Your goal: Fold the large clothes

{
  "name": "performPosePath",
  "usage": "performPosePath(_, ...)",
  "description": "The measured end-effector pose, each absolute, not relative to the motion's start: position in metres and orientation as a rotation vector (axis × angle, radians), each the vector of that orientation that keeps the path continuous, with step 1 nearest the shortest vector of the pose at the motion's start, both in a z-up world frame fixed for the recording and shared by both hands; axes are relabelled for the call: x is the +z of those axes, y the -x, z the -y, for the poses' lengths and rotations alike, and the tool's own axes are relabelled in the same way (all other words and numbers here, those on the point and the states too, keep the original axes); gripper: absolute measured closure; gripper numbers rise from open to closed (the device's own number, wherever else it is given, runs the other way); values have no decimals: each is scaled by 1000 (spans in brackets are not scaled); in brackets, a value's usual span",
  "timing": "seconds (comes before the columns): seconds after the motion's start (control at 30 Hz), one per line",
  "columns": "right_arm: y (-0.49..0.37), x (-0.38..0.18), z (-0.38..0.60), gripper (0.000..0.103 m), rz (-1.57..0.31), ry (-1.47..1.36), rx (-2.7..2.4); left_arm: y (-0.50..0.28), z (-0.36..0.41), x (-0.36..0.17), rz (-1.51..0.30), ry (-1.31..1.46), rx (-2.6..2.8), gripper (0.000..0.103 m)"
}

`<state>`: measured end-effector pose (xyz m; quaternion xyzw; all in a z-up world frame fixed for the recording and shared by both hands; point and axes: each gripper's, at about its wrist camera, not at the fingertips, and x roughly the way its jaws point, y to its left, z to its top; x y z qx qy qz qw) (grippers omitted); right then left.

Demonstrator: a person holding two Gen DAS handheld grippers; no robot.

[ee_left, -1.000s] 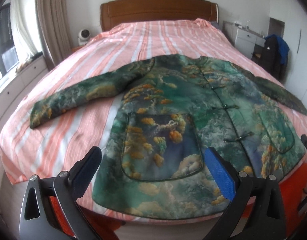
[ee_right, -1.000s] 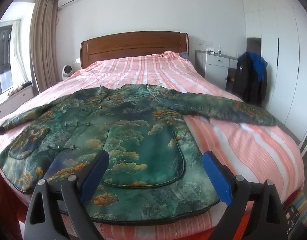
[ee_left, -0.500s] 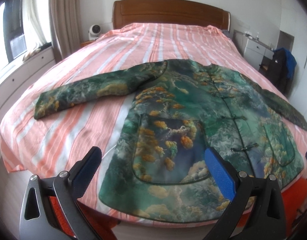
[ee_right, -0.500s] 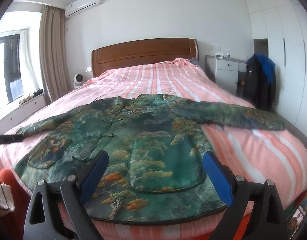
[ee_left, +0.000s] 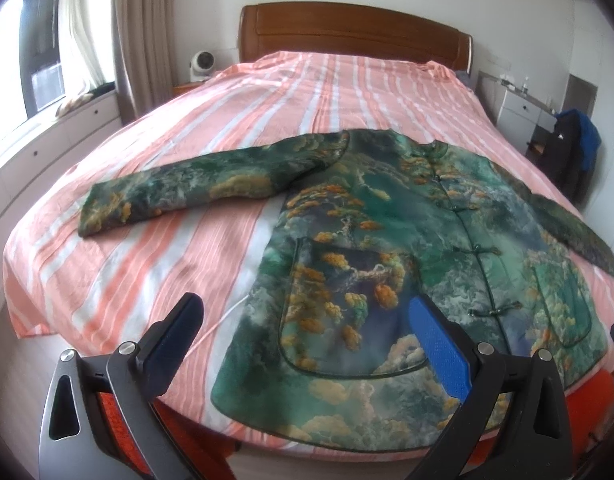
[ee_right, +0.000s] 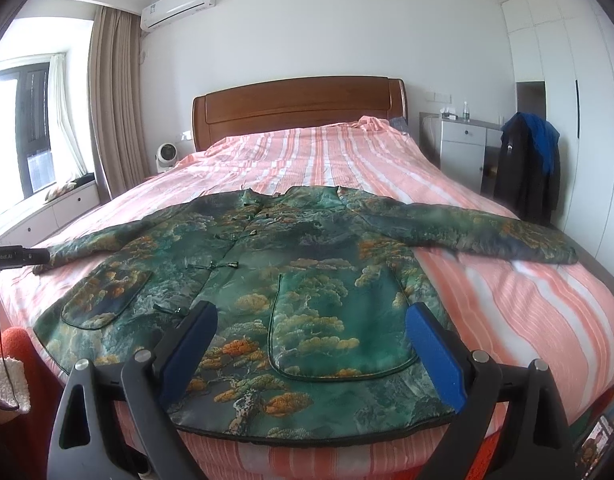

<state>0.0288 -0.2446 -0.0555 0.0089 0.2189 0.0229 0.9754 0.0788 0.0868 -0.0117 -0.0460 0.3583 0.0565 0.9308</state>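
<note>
Jacket (ee_left: 387, 240) flat on bed (ee_left: 287, 92), collar toward headboard (ee_left: 347, 36).

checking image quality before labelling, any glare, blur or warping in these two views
Left wrist view: window blown out white, jacket slightly soft, bed bulging from fisheye. Right wrist view: sharper, window bright, wardrobe lines curved, dark vignette in the corners. Both open grippers, left and right, loom large at the bottom.
</note>
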Motion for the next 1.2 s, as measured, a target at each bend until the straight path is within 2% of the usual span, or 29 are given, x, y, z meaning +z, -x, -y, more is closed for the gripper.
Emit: performPosePath(1.2,-27,-60,243,9,-443,-19,41,-79,-96,-18,-760,134,132,1)
